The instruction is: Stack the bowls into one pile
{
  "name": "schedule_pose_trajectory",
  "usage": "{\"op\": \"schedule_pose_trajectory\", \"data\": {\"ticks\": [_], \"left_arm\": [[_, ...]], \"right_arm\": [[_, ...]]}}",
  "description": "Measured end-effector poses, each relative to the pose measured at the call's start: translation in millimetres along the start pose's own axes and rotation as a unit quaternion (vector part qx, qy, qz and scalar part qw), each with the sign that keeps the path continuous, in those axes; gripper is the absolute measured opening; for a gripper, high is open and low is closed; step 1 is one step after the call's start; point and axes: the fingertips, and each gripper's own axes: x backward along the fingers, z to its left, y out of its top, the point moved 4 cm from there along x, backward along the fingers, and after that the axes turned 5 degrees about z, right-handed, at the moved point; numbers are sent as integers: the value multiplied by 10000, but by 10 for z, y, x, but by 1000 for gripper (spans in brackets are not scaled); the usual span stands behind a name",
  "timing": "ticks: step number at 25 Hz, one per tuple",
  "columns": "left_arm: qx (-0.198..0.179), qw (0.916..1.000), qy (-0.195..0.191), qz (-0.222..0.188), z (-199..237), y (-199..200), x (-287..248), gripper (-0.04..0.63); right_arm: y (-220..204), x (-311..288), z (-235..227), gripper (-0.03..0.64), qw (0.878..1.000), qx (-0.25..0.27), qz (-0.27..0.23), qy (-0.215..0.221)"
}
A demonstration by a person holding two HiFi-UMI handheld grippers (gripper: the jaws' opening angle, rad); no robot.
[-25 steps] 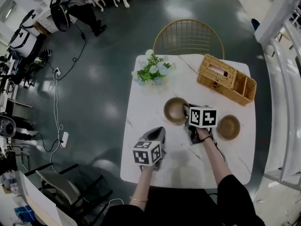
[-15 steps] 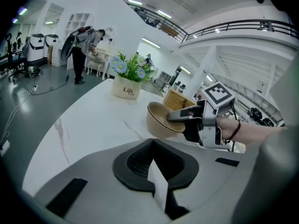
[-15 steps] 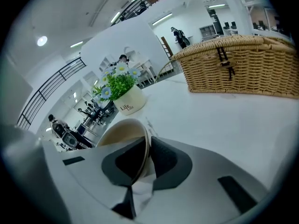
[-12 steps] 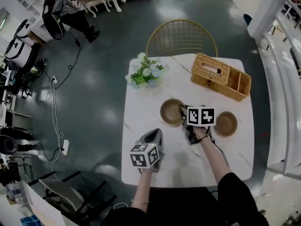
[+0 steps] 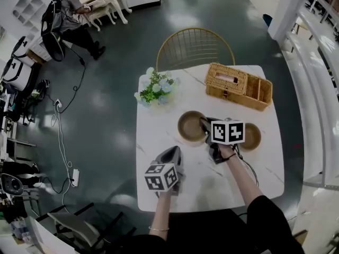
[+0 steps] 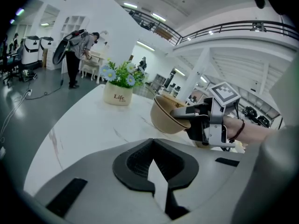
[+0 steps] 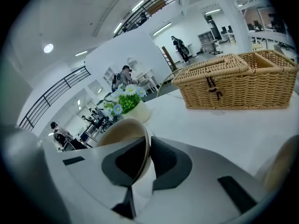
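The bowls are two and both are brown, well apart, over the far half of a big white bench with thin grey lines in it. A gold wire chair stands at the far side of the bench. A woven basket sits on the far right corner. A white pot of flowers sits on the far left corner.

The held bowl is near the middle of the bench. It is tipped on its side and looks lifted off the top. The other bowl sits flat on the bench to the right, not touching anything.

The right gripper is between the two bowls. Its jaws have just been closing and now pinch the rim of the held bowl, one jaw inside and one outside.

The left gripper is nearer the person, low over the bench. Its jaws are together with nothing in them.
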Motion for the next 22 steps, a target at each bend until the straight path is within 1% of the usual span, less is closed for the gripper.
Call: {"op": "schedule_pose_trajectory", "data": {"ticks": [9, 13, 22], "left_arm": [[-310, 9990, -309, 83, -279, 26, -93, 14], [-458, 9978, -448, 161, -391, 23, -176, 14], [-728, 9939, -774, 302, -686, 43, -322, 15]], "right_arm": [[90, 469, -169, 37, 9987, -170, -465, -134], [62, 689, -314, 37, 9968, -266, -685, -301], [-37, 1120, -660, 37, 9914, -540, -959, -706]]}}
